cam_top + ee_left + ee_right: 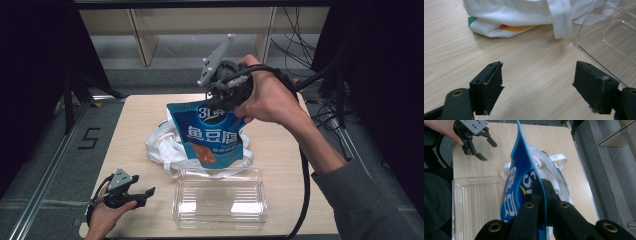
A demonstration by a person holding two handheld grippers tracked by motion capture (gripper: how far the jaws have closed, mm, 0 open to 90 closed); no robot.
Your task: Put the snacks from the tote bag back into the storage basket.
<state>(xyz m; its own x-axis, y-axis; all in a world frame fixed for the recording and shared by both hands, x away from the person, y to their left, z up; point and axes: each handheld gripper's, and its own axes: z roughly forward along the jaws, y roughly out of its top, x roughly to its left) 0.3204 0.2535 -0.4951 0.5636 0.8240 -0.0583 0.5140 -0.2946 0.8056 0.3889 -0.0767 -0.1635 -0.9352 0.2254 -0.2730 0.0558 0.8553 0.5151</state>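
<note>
A blue snack pouch [212,135] hangs in mid-air at the centre of the high view, pinched at its top edge by the right gripper [227,97], whose jaws are clamped on it. Below it lie a white cloth bag [162,145] and a clear plastic tray [220,200] at lower centre. At lower left, the left gripper [140,195] rests on the table [135,130] with its jaws spread wide, nothing between them.

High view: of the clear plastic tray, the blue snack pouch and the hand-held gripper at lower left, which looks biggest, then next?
1. Clear plastic tray.
2. Blue snack pouch, though it hangs above the table, nearer the camera, so these two are unsure.
3. Left gripper, plainly smallest.
</note>
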